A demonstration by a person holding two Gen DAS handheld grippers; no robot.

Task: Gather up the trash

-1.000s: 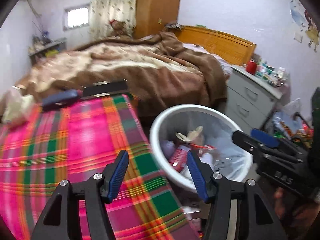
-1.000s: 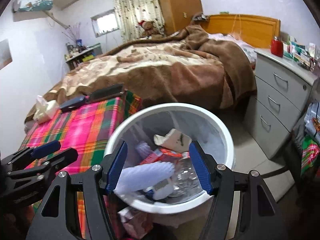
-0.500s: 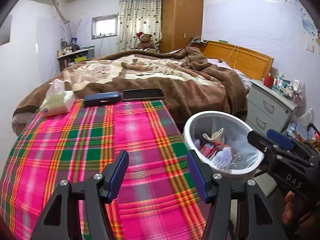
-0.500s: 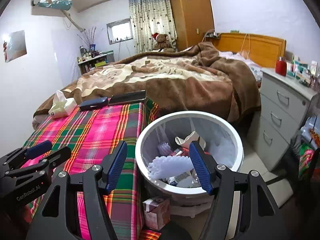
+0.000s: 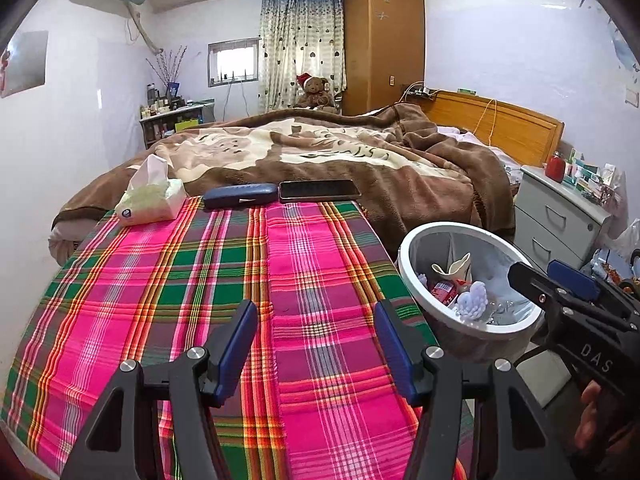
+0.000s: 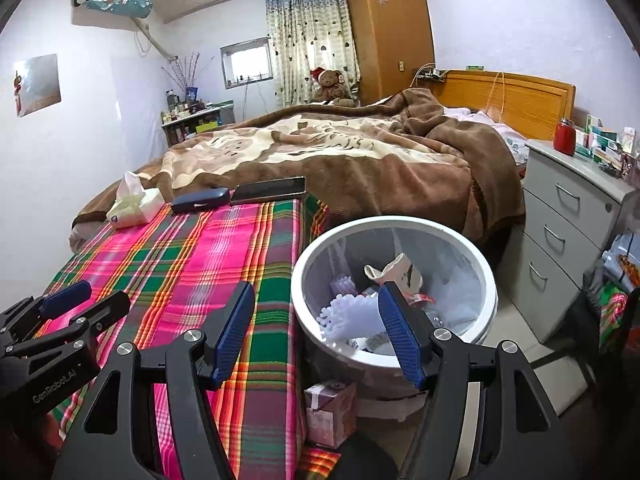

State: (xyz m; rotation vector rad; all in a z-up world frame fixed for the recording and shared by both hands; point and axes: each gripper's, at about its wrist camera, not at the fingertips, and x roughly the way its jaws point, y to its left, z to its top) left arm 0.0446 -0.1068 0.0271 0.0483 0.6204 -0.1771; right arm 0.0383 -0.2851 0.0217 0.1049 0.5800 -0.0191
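Note:
A white round trash bin (image 6: 394,226) with a clear liner stands on the floor right of the plaid-covered table (image 5: 160,280). It holds several pieces of trash, among them white foam netting (image 6: 352,316) and a torn cream carton (image 6: 394,270). The bin also shows in the left wrist view (image 5: 404,256). My left gripper (image 5: 314,340) is open and empty above the table's near part. My right gripper (image 6: 316,332) is open and empty, above the gap between table edge and bin.
A tissue pack (image 5: 150,196), a dark blue case (image 5: 240,196) and a black phone (image 5: 320,190) lie at the table's far edge. A bed with a brown blanket (image 5: 340,152) is behind. Grey drawers (image 6: 568,224) stand right. A small box (image 6: 330,412) sits under the bin.
Both grippers have pulled back and up from the bin, so more of the table and room shows. The white foam netting now lies in the bin. Both grippers stay open.

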